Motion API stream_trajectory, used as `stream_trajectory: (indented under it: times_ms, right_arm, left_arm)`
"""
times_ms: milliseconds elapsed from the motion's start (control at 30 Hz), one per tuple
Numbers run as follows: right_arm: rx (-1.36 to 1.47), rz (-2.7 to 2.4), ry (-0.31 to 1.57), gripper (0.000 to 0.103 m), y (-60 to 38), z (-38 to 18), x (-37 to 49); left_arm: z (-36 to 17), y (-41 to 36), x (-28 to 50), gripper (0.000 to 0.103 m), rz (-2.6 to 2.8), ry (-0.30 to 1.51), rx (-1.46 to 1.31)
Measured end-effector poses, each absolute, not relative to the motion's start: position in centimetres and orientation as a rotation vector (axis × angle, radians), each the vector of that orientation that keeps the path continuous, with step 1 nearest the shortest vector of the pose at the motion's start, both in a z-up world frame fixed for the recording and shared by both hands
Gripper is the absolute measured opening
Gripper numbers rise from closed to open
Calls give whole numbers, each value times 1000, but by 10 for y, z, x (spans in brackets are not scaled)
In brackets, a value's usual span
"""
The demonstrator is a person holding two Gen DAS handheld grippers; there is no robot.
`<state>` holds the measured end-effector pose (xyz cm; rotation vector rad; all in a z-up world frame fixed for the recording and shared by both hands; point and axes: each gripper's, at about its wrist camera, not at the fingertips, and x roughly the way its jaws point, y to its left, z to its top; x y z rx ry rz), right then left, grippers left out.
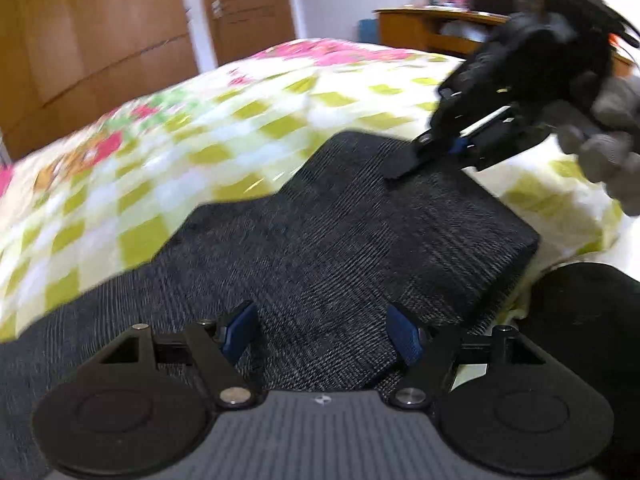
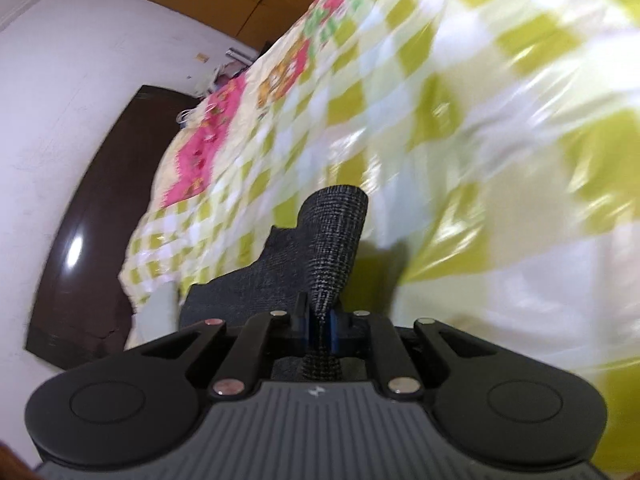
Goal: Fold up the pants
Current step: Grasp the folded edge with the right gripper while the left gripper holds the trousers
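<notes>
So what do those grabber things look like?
Each gripper is black, with a grey ribbed body, two round black discs, silver bolts and blue pads on its fingers. A small white logo sits on the grey part. The hand holding the right one wears a grey glove.

Our black left gripper (image 1: 320,336) points downward with its blue-padded jaws spread wide, gripping nothing. Our black right gripper (image 2: 320,328) has its jaws pinched together, a grey-gloved hand (image 1: 608,148) holding it.

bedspread (image 2: 500,120): motion-blurred | pants (image 1: 320,240): cut off at lower left | gloved hand (image 1: 612,152): blurred, cropped right
</notes>
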<state>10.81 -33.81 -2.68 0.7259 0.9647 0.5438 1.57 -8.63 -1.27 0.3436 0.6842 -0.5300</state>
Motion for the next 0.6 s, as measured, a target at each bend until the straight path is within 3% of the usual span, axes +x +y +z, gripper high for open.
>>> stream_trajectory:
  times_ms: [300,433,600]
  right_arm:
    - [767,485,989,18,-355,-40,97]
    - [775,498,1001,33,-353,-42,94]
    - [764,503,1019,35,-351,-37,92]
  left_arm:
    - [6,-42,23,83,-329,543,486]
    - [-3,-22,35,83,-254,534,462]
    - [-15,-17,45,83,-207,500,454]
